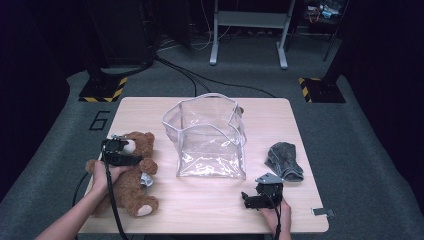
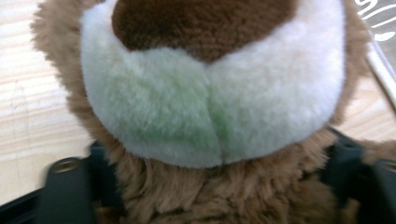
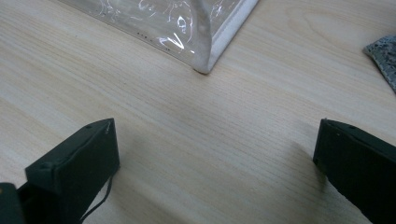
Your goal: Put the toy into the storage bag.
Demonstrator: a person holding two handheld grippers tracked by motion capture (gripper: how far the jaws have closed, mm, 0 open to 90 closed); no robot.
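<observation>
Grey carpet floor [image 1: 350,150] – dark room, metal desk frame [image 1: 250,30] behind

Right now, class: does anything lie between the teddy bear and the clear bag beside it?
Nothing visible does. The bear lies left of the bag with bare table between them; the left gripper sits around its neck. The bag's top is open.

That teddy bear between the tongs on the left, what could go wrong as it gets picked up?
1. The left tongs sit around the teddy bear just below its muzzle, in soft fur; a squashy grip there might slip, or the limp body may dangle.
2. The clear bag stands open but flimsy, its rim bent; a swinging bear could catch the rim and tip it.
3. The right tongs rest open on the table, apart from the bag, so nothing steadies it.
</observation>
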